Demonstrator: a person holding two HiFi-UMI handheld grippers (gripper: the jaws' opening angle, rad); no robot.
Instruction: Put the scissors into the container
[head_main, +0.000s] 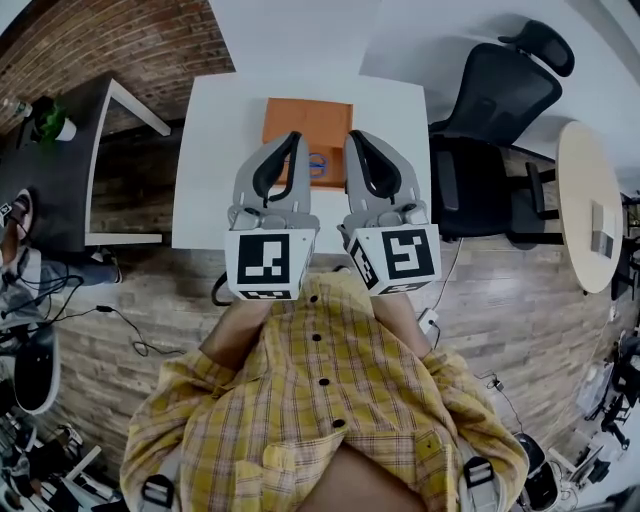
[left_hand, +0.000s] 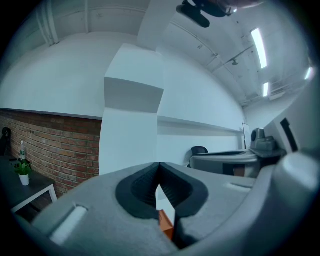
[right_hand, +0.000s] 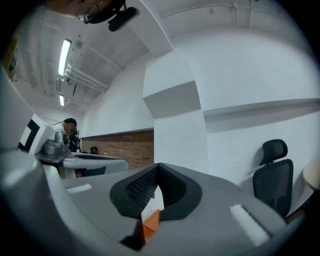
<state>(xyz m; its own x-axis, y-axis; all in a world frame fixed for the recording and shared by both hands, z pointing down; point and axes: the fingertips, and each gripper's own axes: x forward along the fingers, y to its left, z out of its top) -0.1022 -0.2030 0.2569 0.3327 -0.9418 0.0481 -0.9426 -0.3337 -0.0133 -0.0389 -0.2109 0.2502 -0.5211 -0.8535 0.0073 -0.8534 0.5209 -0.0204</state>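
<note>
Over the white tabletop (head_main: 205, 150) (orange container (head_main: 305, 120) on it), left gripper (head_main: 291, 137) and right gripper (head_main: 356, 137) hover, jaws closed, empty.

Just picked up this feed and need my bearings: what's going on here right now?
A person in a yellow plaid shirt holds two grippers side by side, level, pointed toward a white table. The left hand-held gripper and the right hand-held gripper both have their jaws together with nothing in them. An orange container lies on the table. A small blue item shows between the grippers; I cannot tell if it is the scissors. Nothing is grasped yet.
</note>
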